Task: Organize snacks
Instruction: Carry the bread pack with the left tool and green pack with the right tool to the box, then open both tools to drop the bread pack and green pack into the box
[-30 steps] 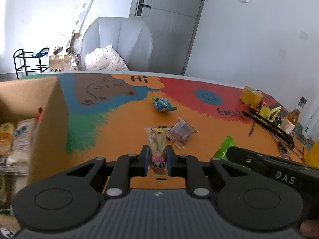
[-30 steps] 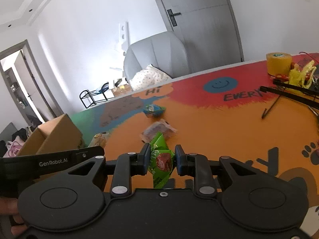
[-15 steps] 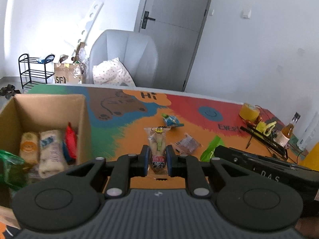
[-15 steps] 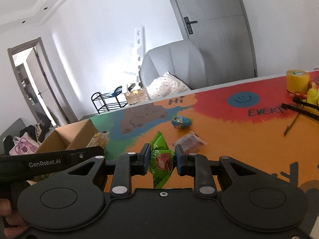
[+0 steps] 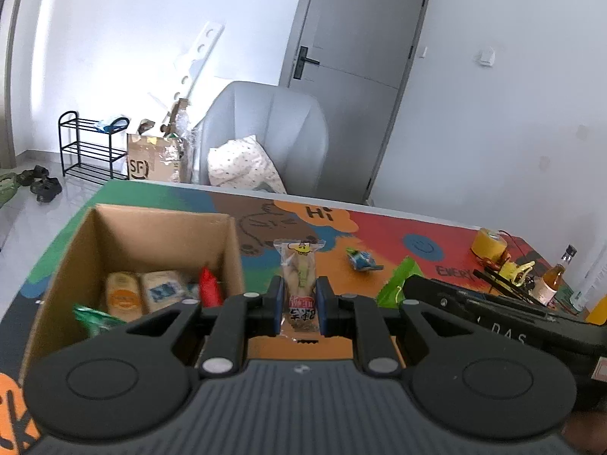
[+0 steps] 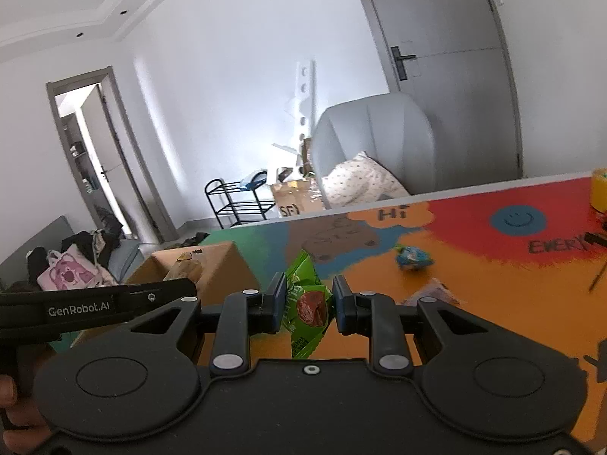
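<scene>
My left gripper [image 5: 299,309] is shut on a clear-wrapped snack stick [image 5: 299,276] with a red label, held upright above the table just right of the open cardboard box [image 5: 159,227]. Inside the box lie several snack packs [image 5: 151,294]. In the right wrist view, my right gripper [image 6: 308,305] is shut on a green snack pack [image 6: 305,303], raised over the table to the right of the box [image 6: 212,265]. A blue candy pack [image 6: 411,258] and a clear brown-filled pack [image 6: 436,292] lie on the colourful tabletop [image 6: 493,284]. The green pack [image 5: 396,280] and right gripper body show at the left view's right side.
A yellow tape roll [image 5: 489,242], a yellow clip with black cables [image 5: 512,271] and a small bottle [image 5: 554,276] crowd the table's far right. A grey chair with a dotted pillow [image 5: 265,140] stands behind the table. A person's fingers [image 6: 15,417] hold the left gripper handle.
Both grippers have risen and moved left toward the cardboard box, each keeping its snack. The inside of the box has come into the left wrist view.
</scene>
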A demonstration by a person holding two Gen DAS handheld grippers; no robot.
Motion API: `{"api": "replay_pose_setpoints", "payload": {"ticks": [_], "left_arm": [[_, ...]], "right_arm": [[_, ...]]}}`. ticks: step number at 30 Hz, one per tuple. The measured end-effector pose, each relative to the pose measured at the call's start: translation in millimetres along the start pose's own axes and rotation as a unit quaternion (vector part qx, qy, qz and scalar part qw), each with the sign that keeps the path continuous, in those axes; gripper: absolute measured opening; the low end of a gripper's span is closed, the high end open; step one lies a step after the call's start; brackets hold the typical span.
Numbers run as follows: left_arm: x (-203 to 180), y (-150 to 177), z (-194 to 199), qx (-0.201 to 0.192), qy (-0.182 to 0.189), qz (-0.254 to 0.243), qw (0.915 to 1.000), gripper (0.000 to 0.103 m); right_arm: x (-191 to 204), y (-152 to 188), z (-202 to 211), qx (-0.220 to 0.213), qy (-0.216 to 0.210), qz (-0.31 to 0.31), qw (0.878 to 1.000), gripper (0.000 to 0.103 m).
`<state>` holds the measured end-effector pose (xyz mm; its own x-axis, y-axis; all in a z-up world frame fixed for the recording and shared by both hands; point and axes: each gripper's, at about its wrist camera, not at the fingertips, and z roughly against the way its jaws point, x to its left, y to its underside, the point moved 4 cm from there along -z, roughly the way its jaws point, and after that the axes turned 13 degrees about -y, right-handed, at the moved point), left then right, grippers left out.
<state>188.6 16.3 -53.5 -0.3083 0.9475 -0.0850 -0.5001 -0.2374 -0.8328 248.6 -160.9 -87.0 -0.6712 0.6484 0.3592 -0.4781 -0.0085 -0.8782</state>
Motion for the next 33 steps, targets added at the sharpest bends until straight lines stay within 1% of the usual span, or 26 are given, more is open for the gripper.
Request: {"api": "replay_pose_setpoints", "payload": {"ticks": [7, 11, 18, 24, 26, 29, 33], "left_arm": [[30.0, -1.3, 6.4, -0.002, -0.016, 0.017, 0.9997, 0.017], [49.3, -3.3, 8.1, -0.003, -0.031, 0.027, 0.9991, 0.017], [80.9, -1.6, 8.3, 0.003, -0.048, 0.040, 0.9980, 0.017], [99.0, 4.1, 5.3, 0.015, -0.051, 0.050, 0.9973, 0.017], [102.8, 7.7, 3.0, 0.026, -0.051, 0.051, 0.9970, 0.017], [105.5, 12.2, 4.2, 0.027, -0.060, 0.038, 0.9971, 0.020], [115.4, 13.3, 4.4, 0.035, -0.063, 0.055, 0.9959, 0.021]], "right_arm": [[20.2, -4.2, -12.4, 0.008, -0.015, 0.015, 1.000, 0.024], [32.8, -4.7, -19.3, 0.010, -0.027, 0.023, 0.999, 0.024], [49.9, -2.7, -41.2, 0.023, -0.040, 0.027, 0.999, 0.024], [68.2, 0.7, -54.8, 0.035, -0.051, 0.037, 0.997, 0.024], [73.5, 1.4, -58.9, 0.039, -0.056, 0.040, 0.997, 0.024], [82.1, 2.8, -64.7, 0.047, -0.063, 0.046, 0.996, 0.024], [92.7, 4.7, -68.7, 0.055, -0.069, 0.053, 0.995, 0.024]]}}
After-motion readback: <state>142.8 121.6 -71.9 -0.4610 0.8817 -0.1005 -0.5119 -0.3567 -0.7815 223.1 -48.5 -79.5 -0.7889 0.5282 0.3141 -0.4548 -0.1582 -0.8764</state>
